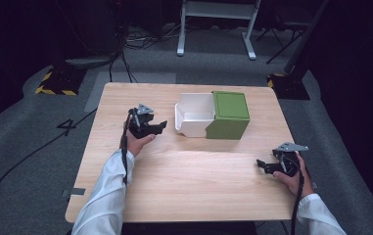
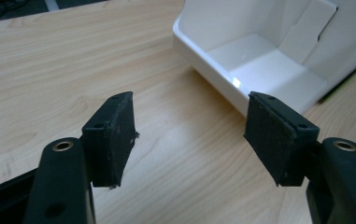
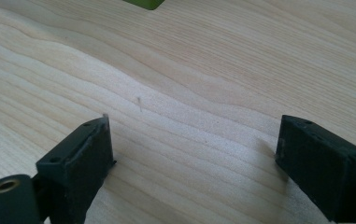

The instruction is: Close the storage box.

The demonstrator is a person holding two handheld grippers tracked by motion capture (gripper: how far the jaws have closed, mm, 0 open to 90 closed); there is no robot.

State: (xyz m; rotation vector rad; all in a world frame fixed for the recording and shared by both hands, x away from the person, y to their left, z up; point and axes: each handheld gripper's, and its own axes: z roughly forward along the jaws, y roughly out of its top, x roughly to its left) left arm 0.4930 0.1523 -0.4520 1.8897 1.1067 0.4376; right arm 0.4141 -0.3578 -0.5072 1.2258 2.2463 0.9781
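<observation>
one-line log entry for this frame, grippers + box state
left gripper: open, empty, near white tray | right gripper: open, empty, over bare table | tray half out of green sleeve

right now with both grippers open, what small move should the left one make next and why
Probably ease the left gripper forward toward the white plastic drawer that sticks out of the green box. Its jaws stand open and empty, the drawer's rim lies just ahead of them, and the right gripper rests far off.
</observation>
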